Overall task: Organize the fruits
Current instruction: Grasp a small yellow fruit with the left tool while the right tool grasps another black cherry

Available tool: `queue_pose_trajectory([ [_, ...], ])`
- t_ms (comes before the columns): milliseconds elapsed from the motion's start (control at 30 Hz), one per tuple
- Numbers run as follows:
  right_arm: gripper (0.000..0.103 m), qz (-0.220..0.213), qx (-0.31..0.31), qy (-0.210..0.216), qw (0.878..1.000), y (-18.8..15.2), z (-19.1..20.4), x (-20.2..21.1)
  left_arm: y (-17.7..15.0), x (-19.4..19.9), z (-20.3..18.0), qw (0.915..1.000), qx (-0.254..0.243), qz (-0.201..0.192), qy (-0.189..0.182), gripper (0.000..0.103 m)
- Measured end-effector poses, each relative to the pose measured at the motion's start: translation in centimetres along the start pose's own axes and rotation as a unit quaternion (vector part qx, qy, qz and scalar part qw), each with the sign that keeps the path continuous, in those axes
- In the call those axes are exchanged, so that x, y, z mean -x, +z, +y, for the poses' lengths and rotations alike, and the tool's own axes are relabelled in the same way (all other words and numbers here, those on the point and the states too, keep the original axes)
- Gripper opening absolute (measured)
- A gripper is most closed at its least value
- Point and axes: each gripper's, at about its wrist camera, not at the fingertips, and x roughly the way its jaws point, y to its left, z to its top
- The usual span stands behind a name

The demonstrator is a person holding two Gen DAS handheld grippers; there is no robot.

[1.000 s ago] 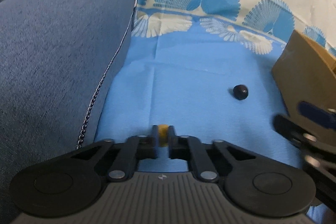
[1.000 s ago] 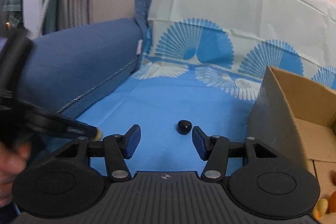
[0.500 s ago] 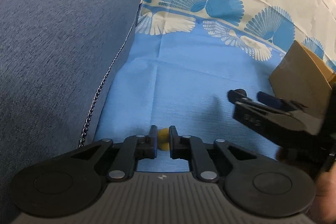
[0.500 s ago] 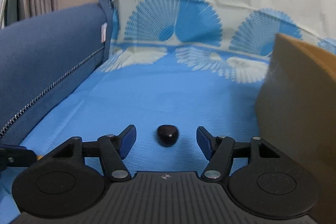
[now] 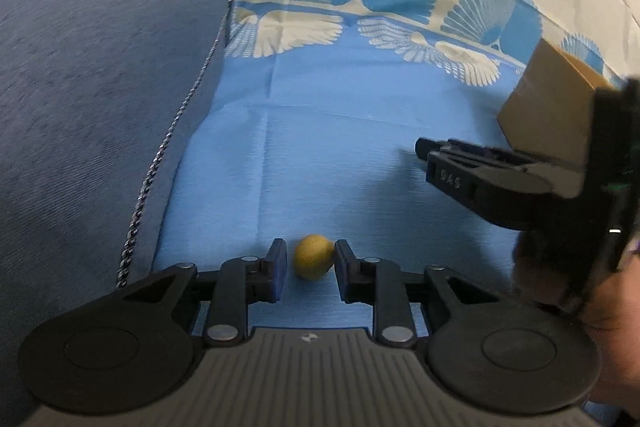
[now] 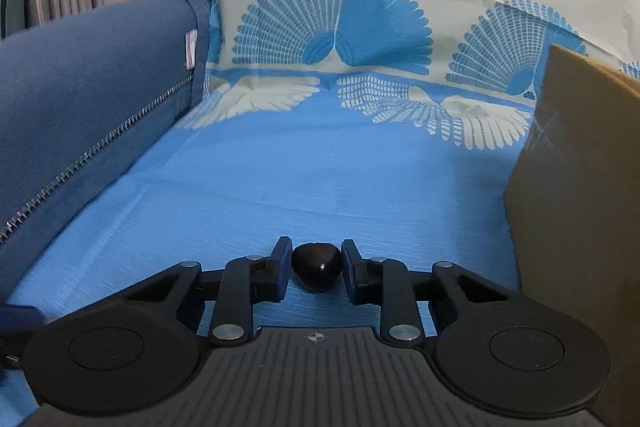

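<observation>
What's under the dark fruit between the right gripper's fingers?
The dark fruit sits on the blue cloth. What lies beneath the cloth is covered.

Open blue cloth point(image 6: 320, 179) stretches ahead, free to cross. The sofa arm point(image 5: 92, 107) walls the left; the cardboard box point(image 6: 580, 195) blocks the right side.
</observation>
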Motion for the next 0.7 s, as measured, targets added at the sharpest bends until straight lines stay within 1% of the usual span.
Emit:
queue_pose_trajectory([
  [133,0.027,-0.016,0.027,0.019,0.999,0.7,0.8,2.9,-0.1,-0.7,-0.9,0.9998,-0.019,0.0,0.006,0.028],
  [233,0.027,-0.014,0.059,0.033,0.998,1.0,2.1,5.5,-0.4,-1.2,-1.6,0.9991,-0.038,0.005,0.019,0.027],
  [367,0.028,0.019,0.075,0.066,0.995,0.7,3.2,9.3,-0.4,-1.0,-1.8,0.9991,-0.039,-0.005,0.02,0.026],
  [467,0.028,0.044,0.099,0.095,0.989,-0.6,4.7,12.6,-0.4,-0.6,-1.7,0.9991,-0.037,-0.014,0.015,0.026],
  [533,0.028,0.065,0.102,0.115,0.986,-1.6,4.1,14.1,-0.4,-0.4,-1.6,0.9994,-0.031,-0.013,0.009,0.027],
  [633,0.028,0.092,0.109,0.122,0.982,-2.9,4.5,14.9,-0.5,-0.3,-1.5,0.9997,-0.025,-0.008,0.005,0.027],
  [700,0.028,0.101,0.121,0.109,0.981,-3.6,5.1,14.5,-0.5,-0.5,-1.6,0.9996,-0.026,0.0,0.007,0.027],
])
